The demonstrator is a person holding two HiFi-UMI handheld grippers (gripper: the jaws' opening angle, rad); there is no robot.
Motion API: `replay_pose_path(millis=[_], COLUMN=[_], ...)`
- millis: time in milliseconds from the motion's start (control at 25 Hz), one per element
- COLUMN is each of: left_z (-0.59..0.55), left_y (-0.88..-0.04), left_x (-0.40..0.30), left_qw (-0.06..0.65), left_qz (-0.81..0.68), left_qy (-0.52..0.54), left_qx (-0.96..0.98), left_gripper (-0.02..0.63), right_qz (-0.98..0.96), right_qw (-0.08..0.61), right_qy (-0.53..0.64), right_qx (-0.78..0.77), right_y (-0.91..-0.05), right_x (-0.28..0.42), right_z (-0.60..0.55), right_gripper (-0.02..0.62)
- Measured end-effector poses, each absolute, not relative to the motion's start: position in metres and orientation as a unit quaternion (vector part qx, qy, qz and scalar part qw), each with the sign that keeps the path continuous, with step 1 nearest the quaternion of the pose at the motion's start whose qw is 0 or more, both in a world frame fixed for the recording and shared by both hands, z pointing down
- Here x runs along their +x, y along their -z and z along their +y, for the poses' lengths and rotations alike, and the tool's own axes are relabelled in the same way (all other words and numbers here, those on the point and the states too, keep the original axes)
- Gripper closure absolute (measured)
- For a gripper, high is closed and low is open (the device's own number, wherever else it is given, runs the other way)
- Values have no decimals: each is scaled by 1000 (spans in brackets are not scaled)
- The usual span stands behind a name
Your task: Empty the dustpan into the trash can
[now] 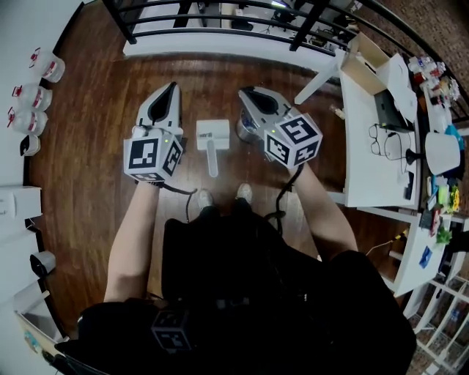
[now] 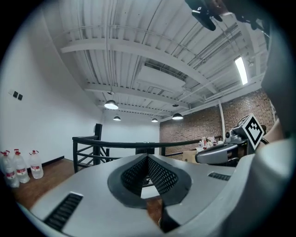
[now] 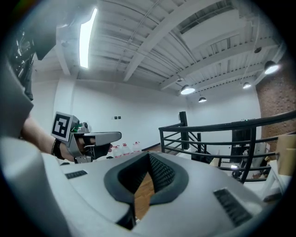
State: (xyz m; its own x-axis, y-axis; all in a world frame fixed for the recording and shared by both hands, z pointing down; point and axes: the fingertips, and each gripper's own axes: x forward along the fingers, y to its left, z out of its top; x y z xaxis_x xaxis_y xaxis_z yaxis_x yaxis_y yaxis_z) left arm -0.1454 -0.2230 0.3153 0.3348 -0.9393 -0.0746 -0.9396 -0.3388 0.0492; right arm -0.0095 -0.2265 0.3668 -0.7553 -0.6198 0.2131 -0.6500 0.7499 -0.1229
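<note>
A white dustpan [image 1: 211,139] lies on the wooden floor in the head view, handle toward the person's feet, between the two grippers and below them. A small silvery trash can [image 1: 248,130] stands just right of it, partly hidden under my right gripper [image 1: 245,94]. My left gripper [image 1: 172,88] hangs left of the dustpan. Both grippers are shut with nothing held, and both point roughly level. In the left gripper view the jaws [image 2: 148,159] meet, and the right gripper [image 2: 222,152] shows at the side. In the right gripper view the jaws [image 3: 149,157] meet too.
A black railing [image 1: 220,22] and a white ledge run along the far side. White desks [image 1: 374,146] loaded with small items stand at the right. Several water bottles [image 1: 33,95] line the left wall. The person's shoes [image 1: 220,196] are just behind the dustpan.
</note>
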Motion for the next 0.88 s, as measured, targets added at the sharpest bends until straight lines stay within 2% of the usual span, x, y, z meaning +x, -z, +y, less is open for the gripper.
replay_pose_path(millis=[160, 480, 640, 760, 880], left_z=[-227, -222, -217, -213, -210], left_y=[-309, -308, -310, -309, -306], left_x=[-140, -150, -158, -163, -169], left_qw=[14, 18, 18, 23, 24], left_qz=[581, 599, 606, 610, 619], left_qy=[-40, -32, -20, -8, -6], left_qx=[-813, -800, -795, -792, -785], left_gripper=[601, 601, 601, 600, 600], right_qz=[-940, -929, -910, -890, -873], right_qw=[79, 182, 219, 209, 205], right_qy=[-109, -252, -328, -400, -441], right_qx=[313, 198, 128, 71, 35], right_y=[-378, -521, -585, -610, -622], right_x=[-10, -19, -27, -37, -45], right_z=[-232, -182, -142, -120, -110], right_gripper=[589, 585, 434, 326, 287])
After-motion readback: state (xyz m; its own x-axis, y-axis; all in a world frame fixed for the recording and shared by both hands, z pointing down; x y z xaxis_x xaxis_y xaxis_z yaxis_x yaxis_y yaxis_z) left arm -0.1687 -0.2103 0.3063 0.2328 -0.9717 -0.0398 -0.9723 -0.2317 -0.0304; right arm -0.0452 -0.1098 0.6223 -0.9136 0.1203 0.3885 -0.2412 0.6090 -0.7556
